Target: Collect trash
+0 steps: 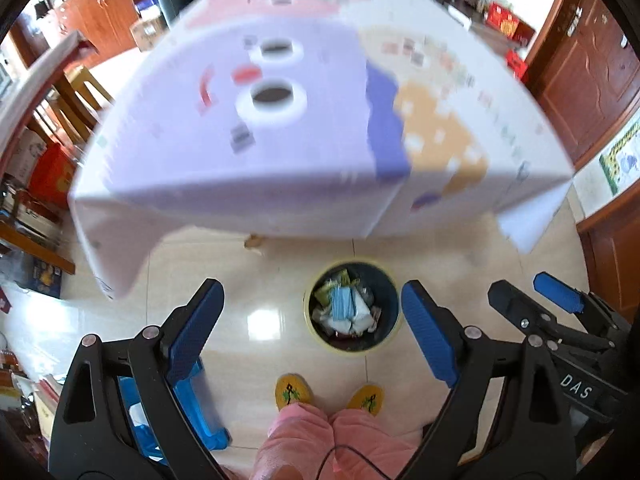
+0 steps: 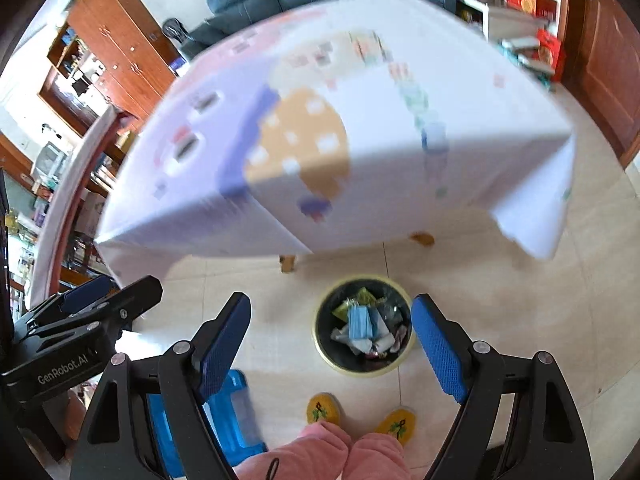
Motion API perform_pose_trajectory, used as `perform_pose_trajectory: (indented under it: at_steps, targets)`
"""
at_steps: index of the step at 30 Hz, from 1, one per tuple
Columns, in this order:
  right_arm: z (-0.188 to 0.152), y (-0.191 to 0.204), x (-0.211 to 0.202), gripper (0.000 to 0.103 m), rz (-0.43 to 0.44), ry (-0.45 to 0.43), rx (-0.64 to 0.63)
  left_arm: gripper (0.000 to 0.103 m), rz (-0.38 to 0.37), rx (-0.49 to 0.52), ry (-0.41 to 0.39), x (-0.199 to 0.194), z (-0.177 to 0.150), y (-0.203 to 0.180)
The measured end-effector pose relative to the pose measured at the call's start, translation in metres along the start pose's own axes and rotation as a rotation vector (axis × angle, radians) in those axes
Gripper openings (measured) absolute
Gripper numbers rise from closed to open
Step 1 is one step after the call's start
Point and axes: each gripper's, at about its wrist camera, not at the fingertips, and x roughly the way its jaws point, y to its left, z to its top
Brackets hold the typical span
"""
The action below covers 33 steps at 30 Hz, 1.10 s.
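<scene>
Both views look down past the near edge of a cloth-covered table (image 1: 240,184) to a tiled floor, where a round bin (image 1: 394,332) with a pale rim stands just in front of the person's yellow slippers (image 1: 293,389). The left gripper (image 1: 312,332) is spread wide with nothing between its blue pads (image 1: 196,332); the right gripper (image 2: 332,344) is likewise spread and empty. The trash (image 1: 346,308) lies inside the bin: crumpled wrappers, white paper and a folded blue item, heaped loosely. Such pieces are probably light, soft and easily crushed, and glossy wrappers may slip, so a firm pinch across a crumpled fold or bunched edge would likely hold better than a flat face. The tabletop is motion-blurred; two white rings (image 1: 272,102) show on it, and no further litter can be made out there. A blue stool (image 2: 236,412) stands on the floor to the left.
</scene>
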Motion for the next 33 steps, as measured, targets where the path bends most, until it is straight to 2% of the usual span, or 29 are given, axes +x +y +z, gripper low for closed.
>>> perform_pose_trajectory:
  at_steps: [7,13,18,33]
  targets:
    - [0.035,0.022,-0.072,0.084,-0.017,-0.061,-0.042,0.089,0.004,-0.011,-0.109,-0.081,0.031,-0.007]
    - [0.054,0.030,-0.107,0.084,-0.054,-0.107,-0.067,0.089,0.010,-0.010,-0.154,-0.117,0.047,-0.015]
    - [0.064,0.035,-0.124,0.084,-0.076,-0.140,-0.090,0.088,0.016,-0.015,-0.162,-0.128,0.052,-0.020]
    - [0.081,0.052,-0.139,0.084,-0.110,-0.207,-0.150,0.088,0.025,-0.054,-0.208,-0.133,0.068,-0.014]
